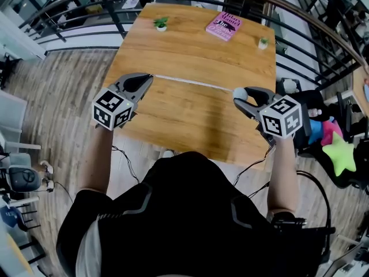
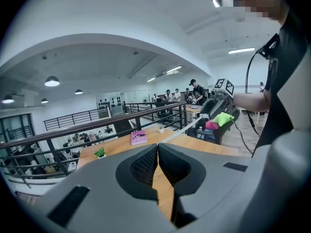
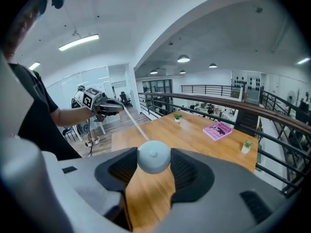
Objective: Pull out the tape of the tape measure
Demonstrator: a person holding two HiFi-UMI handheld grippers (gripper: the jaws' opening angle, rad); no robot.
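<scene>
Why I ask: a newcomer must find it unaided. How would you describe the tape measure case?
Start at the wooden table; above its right side hangs the right claw. Clamped in it is the tape measure case: a round, pale grey puck. Unlike the pink book and potted plants, it has a thin white tape running to the left claw.
</scene>
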